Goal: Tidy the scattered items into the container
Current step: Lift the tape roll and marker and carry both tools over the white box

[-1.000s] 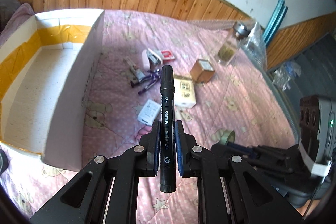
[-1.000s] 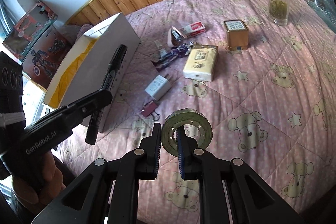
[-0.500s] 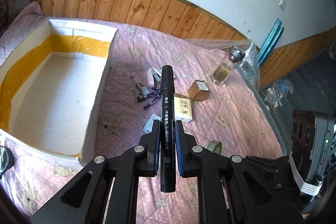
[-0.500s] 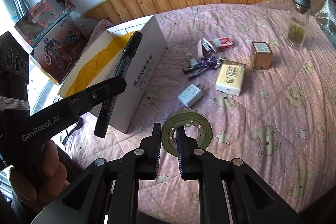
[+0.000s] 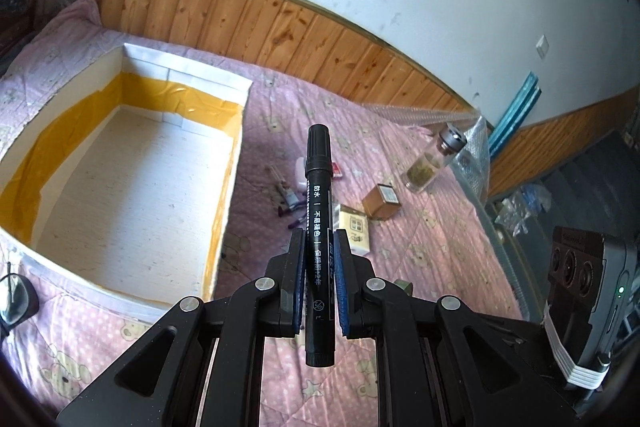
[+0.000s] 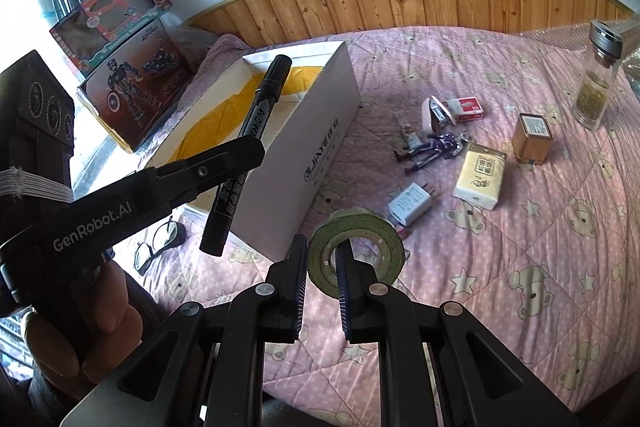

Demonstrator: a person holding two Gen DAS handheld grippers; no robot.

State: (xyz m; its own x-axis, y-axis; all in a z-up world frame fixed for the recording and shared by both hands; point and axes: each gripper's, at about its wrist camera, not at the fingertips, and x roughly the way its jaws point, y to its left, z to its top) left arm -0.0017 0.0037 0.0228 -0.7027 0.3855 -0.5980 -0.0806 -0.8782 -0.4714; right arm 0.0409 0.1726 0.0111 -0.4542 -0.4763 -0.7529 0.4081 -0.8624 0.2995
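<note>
Left gripper (image 5: 319,281) clamped on marker (image 5: 318,211) mid-barrel, box (image 5: 120,187) ahead-left | marker light, stiff, slick | right gripper (image 6: 322,273) pinched tape roll (image 6: 356,251) through its wall; light, firm.

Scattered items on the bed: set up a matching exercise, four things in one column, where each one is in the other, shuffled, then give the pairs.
Things
1. black marker
2. roll of tape
3. glass bottle
4. eyeglasses

Places
A. standing upright on the pink quilt, near the wooden wall panelling
B. clamped in the left gripper
C. lying on the quilt beside the near corner of the white box
D. clamped by its wall in the right gripper

Pairs: 1-B, 2-D, 3-A, 4-C
</note>
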